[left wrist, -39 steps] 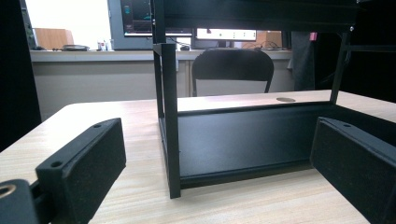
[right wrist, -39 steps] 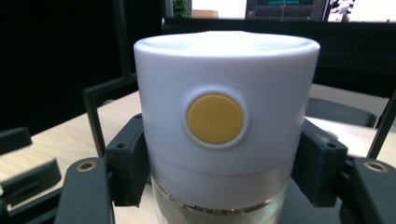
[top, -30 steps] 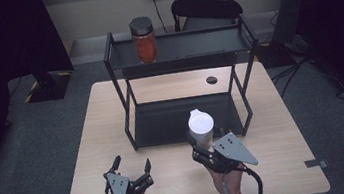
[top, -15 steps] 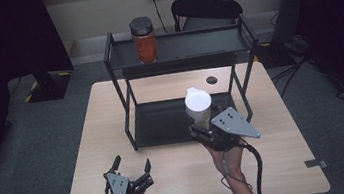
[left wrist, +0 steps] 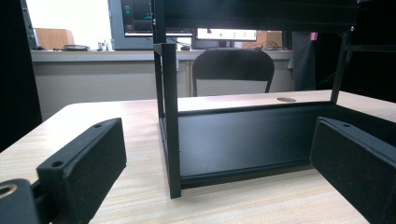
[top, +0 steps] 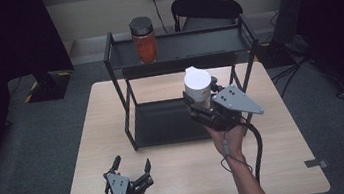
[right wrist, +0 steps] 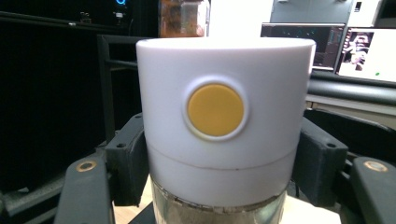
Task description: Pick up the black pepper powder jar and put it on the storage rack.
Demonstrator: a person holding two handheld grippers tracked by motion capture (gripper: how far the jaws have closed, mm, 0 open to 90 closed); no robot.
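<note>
Gripping the upright white-capped jar (top: 198,87) in clenched jaws, the right gripper (top: 207,103) holds it just before the black rack (top: 126,113), whose top shelf lies ahead, higher.

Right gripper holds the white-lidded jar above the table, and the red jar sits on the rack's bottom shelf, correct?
Not quite. The red jar sits on the top shelf of the rack, as the high view shows. The right gripper does hold the white-lidded jar above the table.
</note>
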